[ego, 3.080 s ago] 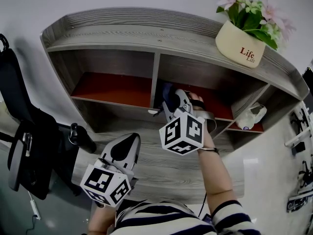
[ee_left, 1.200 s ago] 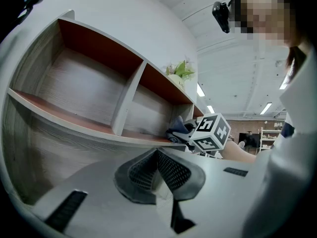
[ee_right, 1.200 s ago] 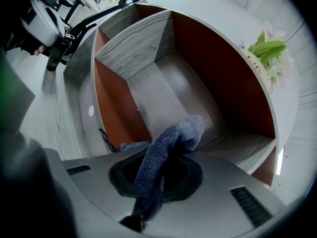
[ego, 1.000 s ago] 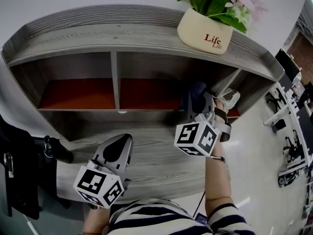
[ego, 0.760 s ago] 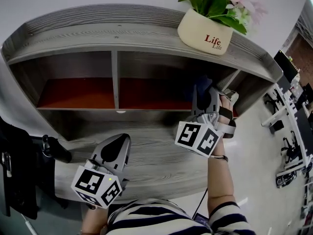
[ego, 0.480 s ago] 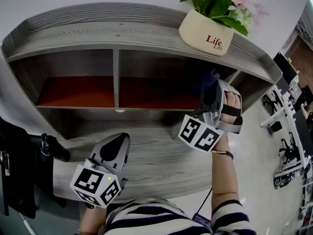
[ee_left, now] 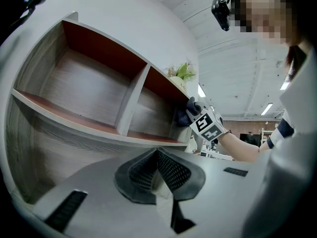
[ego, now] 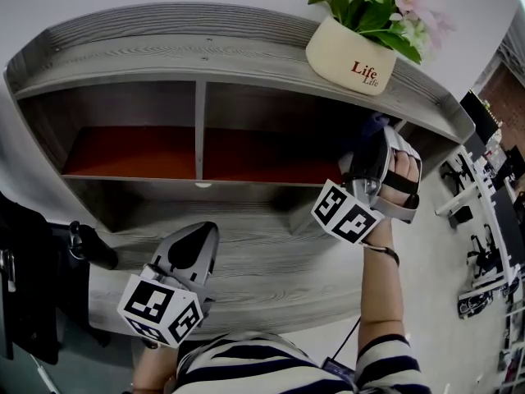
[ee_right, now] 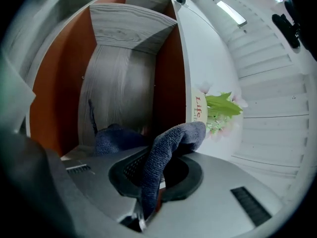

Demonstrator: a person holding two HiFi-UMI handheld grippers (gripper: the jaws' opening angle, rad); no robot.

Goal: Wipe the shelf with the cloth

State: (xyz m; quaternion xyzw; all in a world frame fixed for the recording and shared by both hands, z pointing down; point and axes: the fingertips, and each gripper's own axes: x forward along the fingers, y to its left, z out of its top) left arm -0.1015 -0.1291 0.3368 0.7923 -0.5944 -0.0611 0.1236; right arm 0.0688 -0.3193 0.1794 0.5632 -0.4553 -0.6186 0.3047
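My right gripper [ee_right: 153, 170] clamps the cloth [ee_right: 173, 138] at the shelf's [ego: 246, 56] right end, left gripper [ee_left: 157, 171] closed and empty; a high swipe could nudge the flowerpot [ego: 349, 52] off

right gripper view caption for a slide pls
Right gripper shut on a blue cloth, facing a grey wood shelf compartment, flower pot alongside.

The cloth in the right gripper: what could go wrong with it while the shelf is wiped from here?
1. Only a narrow part of the cloth is clamped in the right gripper. The loose fold might pull out when it is dragged over the shelf.
2. The flower pot stands on the top board just above this gripper. An upward bump could shake or tip it.
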